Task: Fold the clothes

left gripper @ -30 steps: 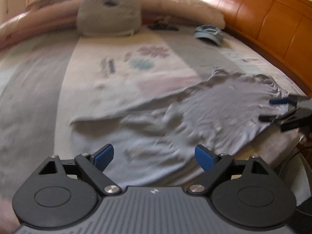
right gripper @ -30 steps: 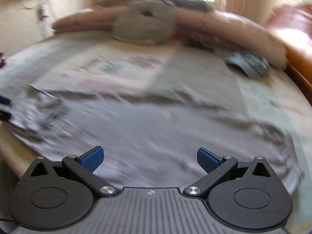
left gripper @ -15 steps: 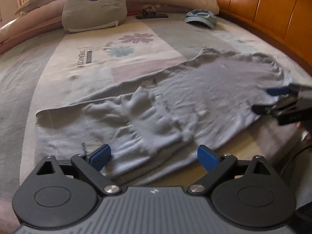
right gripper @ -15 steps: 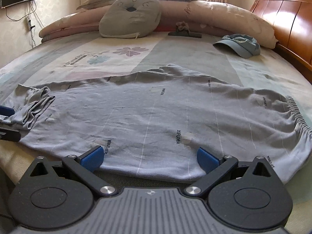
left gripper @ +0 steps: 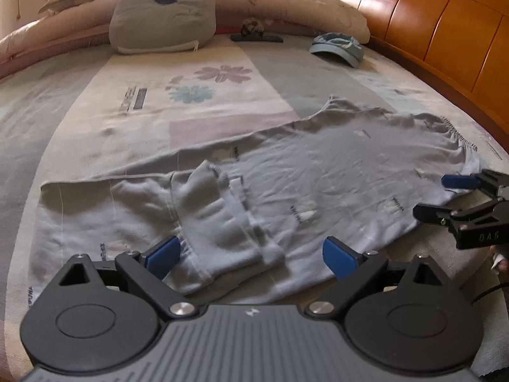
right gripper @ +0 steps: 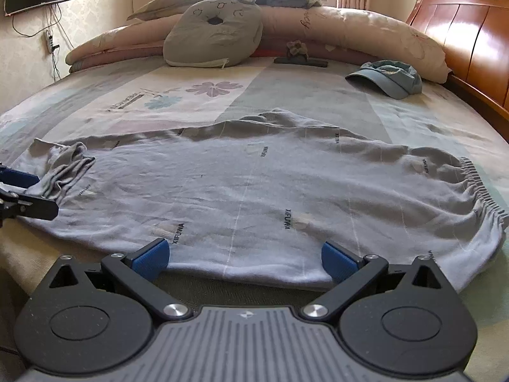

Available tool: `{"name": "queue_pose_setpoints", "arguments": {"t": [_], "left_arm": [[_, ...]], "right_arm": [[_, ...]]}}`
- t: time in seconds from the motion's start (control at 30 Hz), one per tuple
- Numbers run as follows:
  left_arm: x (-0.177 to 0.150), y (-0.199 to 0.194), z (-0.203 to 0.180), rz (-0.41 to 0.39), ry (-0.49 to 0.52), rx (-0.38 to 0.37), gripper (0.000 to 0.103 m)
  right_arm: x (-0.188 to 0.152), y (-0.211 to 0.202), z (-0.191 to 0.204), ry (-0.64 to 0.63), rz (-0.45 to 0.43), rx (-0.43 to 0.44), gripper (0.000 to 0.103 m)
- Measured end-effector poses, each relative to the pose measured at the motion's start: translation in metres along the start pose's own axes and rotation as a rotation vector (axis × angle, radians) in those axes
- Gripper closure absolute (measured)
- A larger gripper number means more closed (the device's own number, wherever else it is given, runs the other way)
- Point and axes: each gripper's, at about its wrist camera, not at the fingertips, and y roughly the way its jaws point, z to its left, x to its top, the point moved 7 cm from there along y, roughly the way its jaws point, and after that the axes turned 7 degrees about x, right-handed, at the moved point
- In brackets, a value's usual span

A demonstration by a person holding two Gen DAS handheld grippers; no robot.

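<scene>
A pair of grey trousers (left gripper: 318, 178) lies spread across the near edge of the bed, waistband to the right; it also shows in the right wrist view (right gripper: 254, 184). One leg end is bunched and folded back (left gripper: 229, 222) at the left. My left gripper (left gripper: 251, 254) is open, its blue pads either side of that bunched leg end. My right gripper (right gripper: 245, 254) is open at the trousers' near hem, empty. The right gripper also shows at the waistband end in the left wrist view (left gripper: 445, 197); the left gripper shows at the left edge of the right wrist view (right gripper: 25, 191).
The bed has a patterned sheet (left gripper: 206, 79). A grey cushion (right gripper: 213, 35), rolled quilts (right gripper: 350, 31), a blue cap (right gripper: 388, 76) and a dark clip (right gripper: 300, 60) lie at the far side. A wooden headboard (left gripper: 429, 25) stands at the right.
Both cameras swung and then steadied. The left gripper has come closer to the bunched leg end, which now lies between its pads. Both grippers stayed open.
</scene>
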Motion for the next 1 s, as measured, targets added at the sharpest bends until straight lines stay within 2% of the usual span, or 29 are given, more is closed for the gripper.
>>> {"name": "queue_pose_setpoints", "arguments": {"t": [0.1, 0.17, 0.23, 0.33, 0.47, 0.57, 0.67, 0.83, 1.0], "left_arm": [[-0.002, 0.004, -0.003, -0.002, 0.025, 0.025, 0.007], [-0.006, 0.011, -0.001, 0.019, 0.017, 0.042, 0.006], [-0.008, 0.010, -0.002, 0.000, 0.018, 0.048, 0.004], [-0.005, 0.007, -0.003, 0.008, 0.004, 0.052, 0.004], [0.003, 0.002, -0.006, 0.002, -0.008, 0.053, 0.004], [0.005, -0.004, -0.009, -0.016, -0.007, 0.063, 0.003], [0.005, -0.008, -0.010, -0.032, 0.005, 0.092, 0.003], [0.009, -0.010, -0.016, -0.046, 0.049, 0.111, 0.003], [0.016, -0.011, -0.034, -0.074, 0.073, 0.086, 0.003]], "right_arm": [[0.002, -0.008, -0.008, -0.013, -0.020, -0.038, 0.000], [-0.004, -0.008, -0.016, 0.012, 0.007, -0.047, 0.000], [-0.014, -0.007, -0.023, 0.041, 0.044, -0.050, 0.000], [-0.017, -0.017, -0.022, 0.027, 0.037, -0.039, 0.000], [0.000, -0.028, -0.033, 0.034, -0.030, -0.057, 0.000], [0.004, -0.021, -0.052, 0.082, -0.019, -0.096, 0.000], [-0.010, -0.011, -0.068, 0.145, 0.040, -0.102, 0.000], [-0.017, -0.032, -0.081, 0.233, -0.036, -0.016, 0.000], [-0.013, -0.033, -0.115, 0.332, -0.055, -0.041, 0.000]]}}
